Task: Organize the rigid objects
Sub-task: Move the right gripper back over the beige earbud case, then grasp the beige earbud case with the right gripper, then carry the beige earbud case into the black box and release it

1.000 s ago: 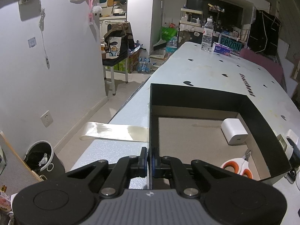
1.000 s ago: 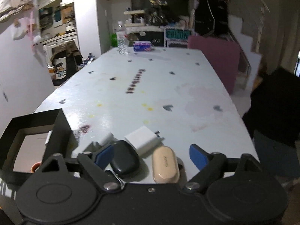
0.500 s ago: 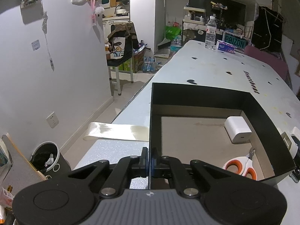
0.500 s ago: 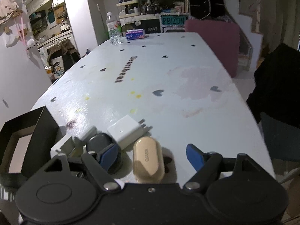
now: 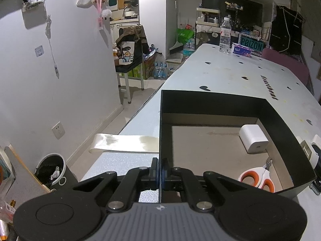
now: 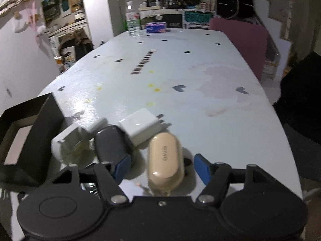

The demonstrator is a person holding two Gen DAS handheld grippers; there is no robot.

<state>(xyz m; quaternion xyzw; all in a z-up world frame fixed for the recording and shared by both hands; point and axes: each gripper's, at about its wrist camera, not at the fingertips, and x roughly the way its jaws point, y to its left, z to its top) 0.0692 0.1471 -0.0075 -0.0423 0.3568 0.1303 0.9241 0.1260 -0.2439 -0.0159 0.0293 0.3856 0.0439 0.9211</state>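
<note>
I am closing the right gripper [image 6: 161, 166] around a beige earbud case [image 6: 165, 162] lying on the counter [image 6: 200, 80], its blue pads not yet touching. The case looks light, hard and smooth, likely slippery, so I judge its long flat sides the best hold. My left gripper [image 5: 160, 171] is pinching the black box [image 5: 220, 104] wall, steadying it.

Black box [image 5: 210, 104], beige case [image 6: 165, 160], white charger [image 6: 140, 127], orange-handled scissors [image 5: 257, 178], heart-print white table [image 6: 200, 64].
</note>
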